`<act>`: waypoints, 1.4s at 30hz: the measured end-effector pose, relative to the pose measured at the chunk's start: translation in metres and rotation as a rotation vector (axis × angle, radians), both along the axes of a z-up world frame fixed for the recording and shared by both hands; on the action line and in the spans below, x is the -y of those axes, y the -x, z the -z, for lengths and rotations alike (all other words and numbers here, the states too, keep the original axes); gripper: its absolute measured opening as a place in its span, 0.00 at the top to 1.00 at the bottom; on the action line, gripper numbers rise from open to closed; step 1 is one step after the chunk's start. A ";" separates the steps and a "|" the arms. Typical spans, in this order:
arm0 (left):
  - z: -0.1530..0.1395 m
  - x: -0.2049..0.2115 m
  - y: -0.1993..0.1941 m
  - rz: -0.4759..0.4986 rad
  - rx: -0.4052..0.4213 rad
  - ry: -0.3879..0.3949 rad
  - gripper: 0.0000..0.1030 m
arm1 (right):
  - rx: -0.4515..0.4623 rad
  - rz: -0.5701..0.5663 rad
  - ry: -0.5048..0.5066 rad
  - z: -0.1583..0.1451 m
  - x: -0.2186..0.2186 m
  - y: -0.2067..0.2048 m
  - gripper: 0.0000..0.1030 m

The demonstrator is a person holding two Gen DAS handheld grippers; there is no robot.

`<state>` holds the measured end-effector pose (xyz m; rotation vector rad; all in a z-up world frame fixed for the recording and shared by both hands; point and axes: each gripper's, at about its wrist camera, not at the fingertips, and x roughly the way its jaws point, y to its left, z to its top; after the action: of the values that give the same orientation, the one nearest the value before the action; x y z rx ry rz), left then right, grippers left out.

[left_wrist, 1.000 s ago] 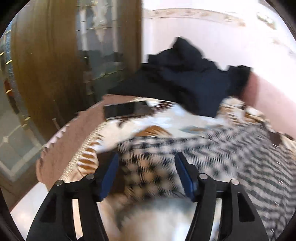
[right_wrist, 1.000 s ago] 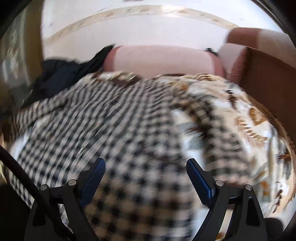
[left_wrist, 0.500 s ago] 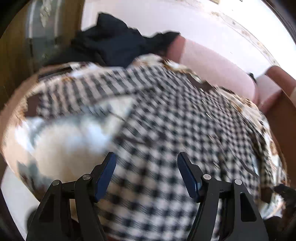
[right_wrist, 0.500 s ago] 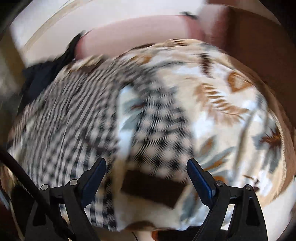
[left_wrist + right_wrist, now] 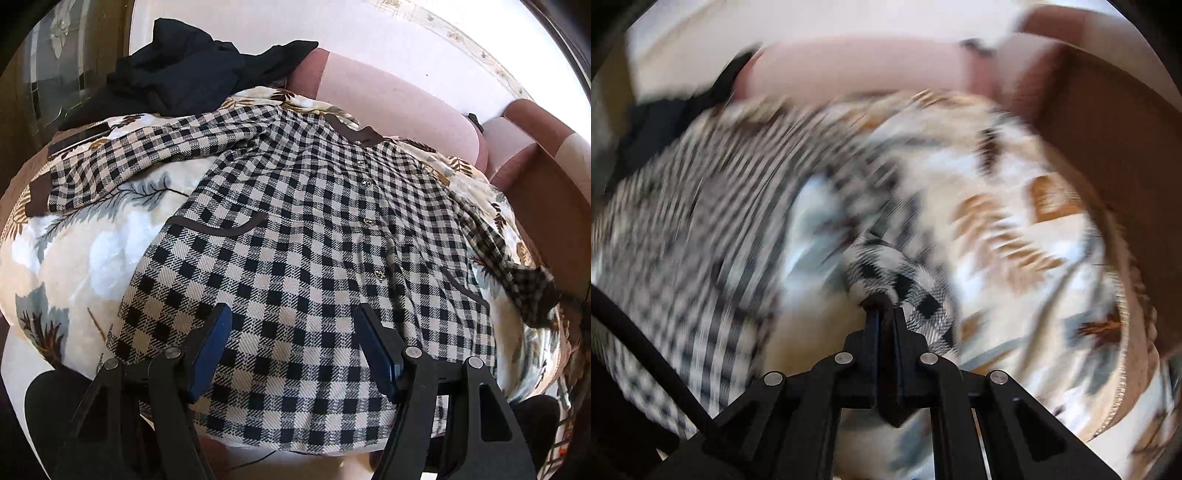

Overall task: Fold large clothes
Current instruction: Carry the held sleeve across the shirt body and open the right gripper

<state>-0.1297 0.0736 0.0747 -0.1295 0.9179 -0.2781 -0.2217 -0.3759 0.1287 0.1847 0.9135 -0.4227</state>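
A black-and-cream checked shirt [image 5: 306, 229] with brown trim lies spread front-up on a leaf-patterned blanket [image 5: 85, 243]. Its left sleeve [image 5: 122, 166] stretches out to the left. My left gripper [image 5: 293, 347] is open and hovers over the shirt's lower hem, holding nothing. In the blurred right wrist view my right gripper [image 5: 885, 308] is shut on the brown cuff end of the shirt's right sleeve [image 5: 894, 271], and the shirt body [image 5: 701, 229] lies to its left.
A heap of dark clothes [image 5: 192, 74] sits at the back left by a wooden door [image 5: 22, 96]. A phone [image 5: 79, 137] lies on the blanket near it. A pink sofa back [image 5: 388, 96] runs behind, and a brown armrest [image 5: 1115, 155] rises on the right.
My right gripper went from open above the sleeve to shut on its cuff. My left gripper stayed open and swung from the left sleeve to over the shirt's hem.
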 end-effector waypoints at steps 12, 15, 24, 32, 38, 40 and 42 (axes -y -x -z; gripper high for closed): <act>0.002 0.016 0.004 0.017 -0.016 -0.039 0.34 | 0.006 0.382 0.027 -0.002 0.154 -0.007 0.97; 0.005 0.019 0.004 0.023 -0.027 -0.053 0.34 | -0.007 0.457 0.010 0.010 0.179 -0.008 0.97; 0.012 0.030 0.002 0.043 -0.037 -0.068 0.34 | 0.126 0.545 -0.167 0.010 0.200 0.048 0.88; 0.021 0.038 0.002 0.069 -0.065 -0.063 0.34 | 0.296 0.447 -0.711 0.065 0.155 0.081 0.60; 0.014 0.030 0.006 0.050 -0.043 -0.057 0.34 | 0.226 0.506 -0.657 0.083 0.145 0.050 0.54; 0.013 0.028 0.006 0.042 -0.045 -0.053 0.34 | 0.221 0.534 -0.602 0.086 0.150 0.036 0.54; 0.012 0.026 0.006 0.039 -0.046 -0.055 0.34 | 0.230 0.555 -0.565 0.087 0.153 0.026 0.54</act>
<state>-0.1354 0.0475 0.0624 -0.0675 0.9737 -0.2868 -0.2474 -0.5293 0.0414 0.9994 0.7258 -0.6302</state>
